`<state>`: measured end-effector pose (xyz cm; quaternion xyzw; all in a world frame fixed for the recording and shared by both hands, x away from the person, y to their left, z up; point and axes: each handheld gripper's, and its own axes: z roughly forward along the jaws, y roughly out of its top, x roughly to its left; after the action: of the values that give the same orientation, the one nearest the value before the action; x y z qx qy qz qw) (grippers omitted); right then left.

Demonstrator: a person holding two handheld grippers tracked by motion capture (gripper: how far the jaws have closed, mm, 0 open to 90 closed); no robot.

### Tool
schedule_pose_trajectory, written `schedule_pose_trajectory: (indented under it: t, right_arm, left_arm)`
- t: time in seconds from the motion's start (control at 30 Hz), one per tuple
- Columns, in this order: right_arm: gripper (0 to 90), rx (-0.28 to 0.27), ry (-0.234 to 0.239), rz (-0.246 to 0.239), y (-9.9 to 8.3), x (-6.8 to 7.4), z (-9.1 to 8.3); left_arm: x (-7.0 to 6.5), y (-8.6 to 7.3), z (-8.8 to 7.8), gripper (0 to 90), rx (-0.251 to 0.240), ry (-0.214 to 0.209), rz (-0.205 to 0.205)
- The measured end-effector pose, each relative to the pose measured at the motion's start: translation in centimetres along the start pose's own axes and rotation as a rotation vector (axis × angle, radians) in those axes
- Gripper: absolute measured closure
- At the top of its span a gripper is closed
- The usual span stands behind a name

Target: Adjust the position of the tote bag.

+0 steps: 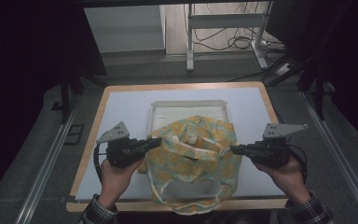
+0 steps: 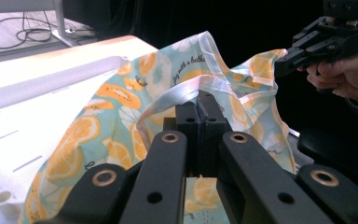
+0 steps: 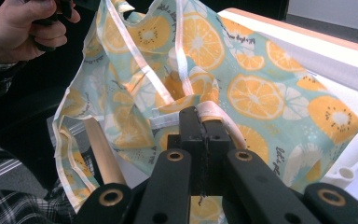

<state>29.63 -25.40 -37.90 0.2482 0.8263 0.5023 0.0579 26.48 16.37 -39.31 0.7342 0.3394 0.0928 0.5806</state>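
Note:
A cloth bag (image 1: 200,156) printed with orange slices on pale teal hangs stretched between my two grippers, above the white mat. My left gripper (image 1: 158,141) is shut on the white-trimmed rim at the bag's left side; in the left gripper view the jaws (image 2: 198,100) pinch that trim. My right gripper (image 1: 234,149) is shut on the rim at the opposite side, the trim caught between its jaws (image 3: 204,114). A small white round cap (image 1: 192,137) shows inside the bag's mouth. One bag handle (image 1: 186,207) droops over the table's front edge.
A shallow white tray (image 1: 186,103) lies on the mat just behind the bag, partly under it. The mat covers a table with a wooden rim (image 1: 177,86). Dark floor, metal rails and a white frame with cables stand beyond.

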Motion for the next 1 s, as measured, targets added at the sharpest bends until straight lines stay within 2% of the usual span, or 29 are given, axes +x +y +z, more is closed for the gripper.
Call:
schedule_pose_trajectory:
  t: [0.53,0.7,1.0]
  right_arm:
    - [88.9,-0.027,-0.037,0.000,2.0,-1.5,0.0]
    - [88.9,-0.034,-0.052,-0.003,2.9,-2.1,0.3]
    - [88.9,-0.032,-0.082,0.000,3.4,-3.1,1.1]
  left_arm:
    - [1.7,2.0,0.4,89.6,-0.048,0.020,-0.018]
    - [2.6,2.8,0.6,89.6,-0.062,0.042,-0.022]
    - [3.9,2.9,1.5,89.6,-0.054,0.091,-0.031]
